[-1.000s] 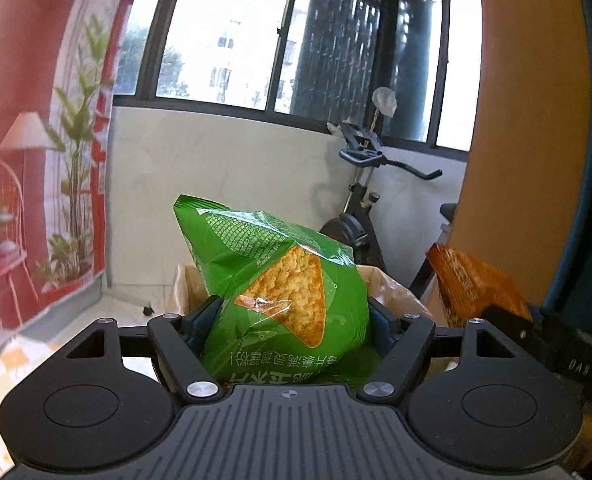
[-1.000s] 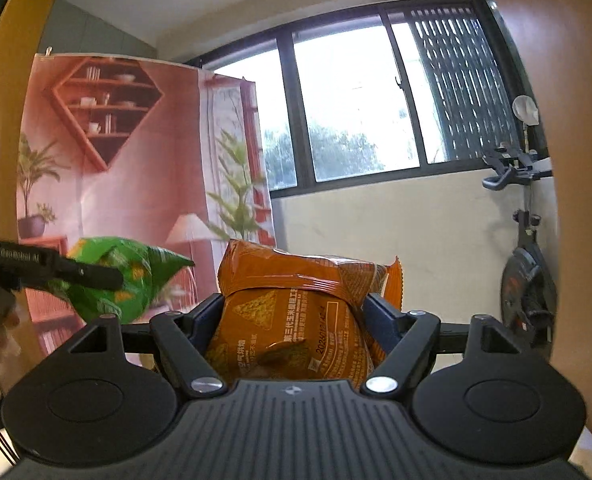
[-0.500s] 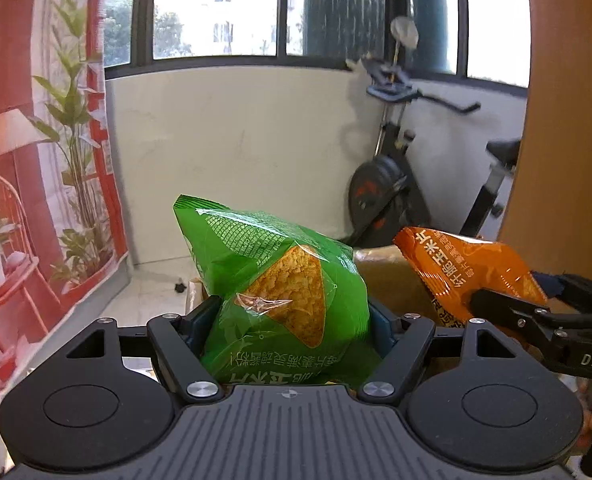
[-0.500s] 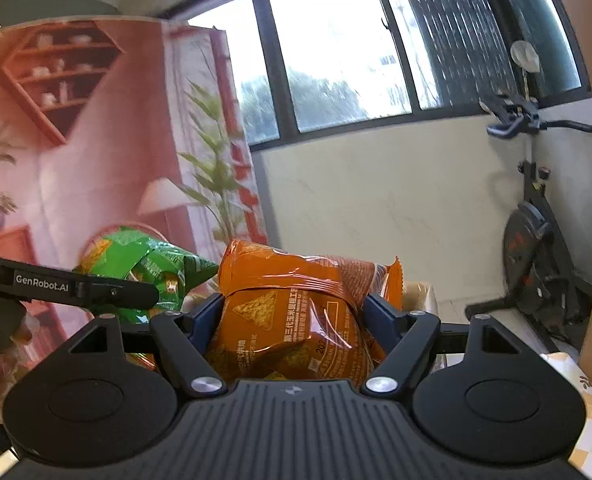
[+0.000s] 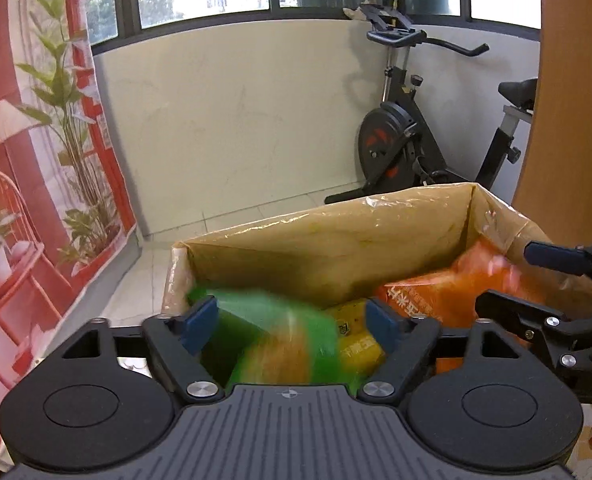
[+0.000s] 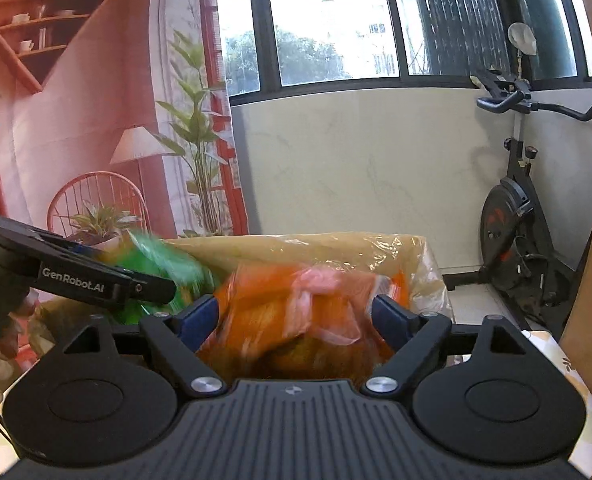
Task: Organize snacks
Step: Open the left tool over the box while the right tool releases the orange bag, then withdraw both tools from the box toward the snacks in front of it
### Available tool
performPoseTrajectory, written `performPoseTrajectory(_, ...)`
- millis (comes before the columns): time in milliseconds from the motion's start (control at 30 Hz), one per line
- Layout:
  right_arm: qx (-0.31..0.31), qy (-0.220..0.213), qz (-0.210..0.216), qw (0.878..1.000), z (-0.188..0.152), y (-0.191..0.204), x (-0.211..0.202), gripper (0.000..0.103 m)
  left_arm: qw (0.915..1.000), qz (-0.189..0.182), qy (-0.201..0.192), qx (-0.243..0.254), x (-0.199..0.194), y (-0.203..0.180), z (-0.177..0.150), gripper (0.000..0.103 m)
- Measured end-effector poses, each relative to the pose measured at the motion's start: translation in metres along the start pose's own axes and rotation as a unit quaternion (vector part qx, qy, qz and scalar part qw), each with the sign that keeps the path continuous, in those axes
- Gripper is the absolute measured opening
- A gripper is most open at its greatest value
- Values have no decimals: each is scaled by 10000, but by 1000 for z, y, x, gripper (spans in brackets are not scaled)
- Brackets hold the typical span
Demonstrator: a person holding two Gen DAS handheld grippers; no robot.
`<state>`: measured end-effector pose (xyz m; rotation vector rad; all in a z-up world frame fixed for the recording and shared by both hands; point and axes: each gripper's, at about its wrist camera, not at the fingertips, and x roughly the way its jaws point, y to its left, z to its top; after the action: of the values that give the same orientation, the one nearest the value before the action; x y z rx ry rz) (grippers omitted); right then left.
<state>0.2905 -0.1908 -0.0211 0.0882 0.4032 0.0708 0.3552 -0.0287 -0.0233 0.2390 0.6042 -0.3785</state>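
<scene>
A cardboard box (image 5: 335, 240) lined with clear plastic stands right in front of both grippers; it also shows in the right wrist view (image 6: 335, 244). My left gripper (image 5: 292, 320) is open, and the green chip bag (image 5: 272, 340) is blurred, dropping between its fingers into the box. My right gripper (image 6: 296, 316) is open, and the orange chip bag (image 6: 296, 320) is blurred, falling into the box. The orange bag (image 5: 447, 300) also shows in the left wrist view, next to a yellow bag (image 5: 355, 344) inside the box. The green bag (image 6: 168, 264) shows at left in the right wrist view.
An exercise bike (image 5: 407, 140) stands behind the box against the pale wall. A printed backdrop (image 6: 76, 120) hangs on the left. A wooden panel (image 5: 567, 100) edges the right. A patterned tablecloth (image 6: 587, 420) lies at the lower right.
Both grippers have tilted down over the box and opened. The green and orange bags have left the fingers and are dropping into the box.
</scene>
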Motion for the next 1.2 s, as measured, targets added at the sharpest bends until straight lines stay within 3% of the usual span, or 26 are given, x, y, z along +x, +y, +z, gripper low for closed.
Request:
performPoseTrajectory(167, -79, -11, -8, 10000, 1, 2, -4, 89, 9994, 160, -166, 246, -12, 0, 3, 88)
performPoseTrajectory(300, -40, -87, 18, 10000, 1, 1, -11, 89, 9993, -17, -382, 48, -28, 2, 2, 88)
performPoseTrajectory(633, 20, -468, 61, 9989, -11, 1, -55, 89, 9949, -65, -863, -523, -85, 15, -32, 87)
performPoseTrajectory(767, 205, -664, 301, 9971, -18, -1, -78, 89, 9949, -20, -893, -469, -106, 20, -46, 87)
performPoseTrajectory(1000, 403, -855, 418, 9946, -37, 0, -113, 93, 9925, -75, -801, -925, -129, 32, -87, 87)
performPoseTrajectory(1200, 339, -641, 437, 9964, -65, 3, -120, 93, 9888, -85, -540, -1391, -124, 31, -133, 87)
